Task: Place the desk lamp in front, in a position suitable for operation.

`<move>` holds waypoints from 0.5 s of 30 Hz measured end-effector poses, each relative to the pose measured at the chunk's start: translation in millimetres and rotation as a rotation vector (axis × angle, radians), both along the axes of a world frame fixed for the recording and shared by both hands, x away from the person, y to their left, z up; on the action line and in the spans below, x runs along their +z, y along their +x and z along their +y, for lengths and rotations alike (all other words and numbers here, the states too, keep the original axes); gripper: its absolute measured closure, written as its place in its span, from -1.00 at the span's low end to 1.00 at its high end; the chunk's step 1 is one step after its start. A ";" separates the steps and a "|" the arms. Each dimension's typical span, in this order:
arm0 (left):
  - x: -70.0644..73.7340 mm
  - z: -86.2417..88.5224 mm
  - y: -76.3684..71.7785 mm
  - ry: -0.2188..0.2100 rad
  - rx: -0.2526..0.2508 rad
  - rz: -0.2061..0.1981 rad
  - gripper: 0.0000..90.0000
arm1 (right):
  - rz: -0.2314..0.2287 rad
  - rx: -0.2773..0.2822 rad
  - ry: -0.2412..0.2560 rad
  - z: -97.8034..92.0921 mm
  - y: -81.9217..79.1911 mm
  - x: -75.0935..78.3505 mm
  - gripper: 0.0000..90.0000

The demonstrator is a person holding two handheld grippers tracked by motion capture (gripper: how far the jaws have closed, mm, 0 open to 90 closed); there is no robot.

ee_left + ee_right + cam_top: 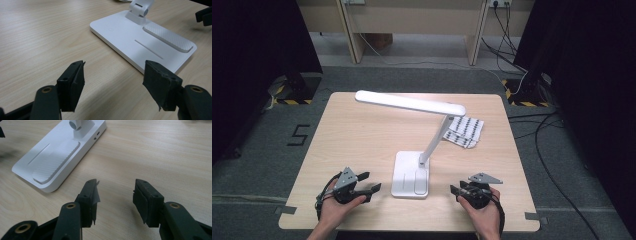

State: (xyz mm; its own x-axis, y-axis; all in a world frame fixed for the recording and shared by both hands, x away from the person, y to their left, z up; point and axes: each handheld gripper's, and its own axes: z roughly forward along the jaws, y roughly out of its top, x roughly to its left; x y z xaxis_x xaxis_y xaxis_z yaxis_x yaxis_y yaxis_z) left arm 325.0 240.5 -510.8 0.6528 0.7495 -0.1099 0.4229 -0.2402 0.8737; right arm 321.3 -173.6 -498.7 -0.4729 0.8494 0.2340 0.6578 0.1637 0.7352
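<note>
A white desk lamp (417,145) stands upright on the light wooden table (362,140), a little to the right of its middle and toward the near edge. Its base (140,42) is a flat rectangular slab with rounded corners, lying flat on the tabletop, with a thin straight groove and a raised ribbed pad (56,160) on its upper face. A slim arm (435,137) rises from a hinge at the far end of the base and leans to the right. At the top it meets a long, flat light bar (409,103) that reaches leftward and slightly away, well above the table.
</note>
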 end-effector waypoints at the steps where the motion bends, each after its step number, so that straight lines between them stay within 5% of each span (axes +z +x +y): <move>1: 0.0 -0.7 0.1 -0.001 -0.003 0.001 -0.26 | -0.005 0.006 -0.002 0.3 1.1 0.0 0.21; 15: 6.9 -26.8 -6.7 -0.015 -0.118 0.024 0.22 | -0.010 0.169 -0.042 34.3 -4.2 11.8 0.68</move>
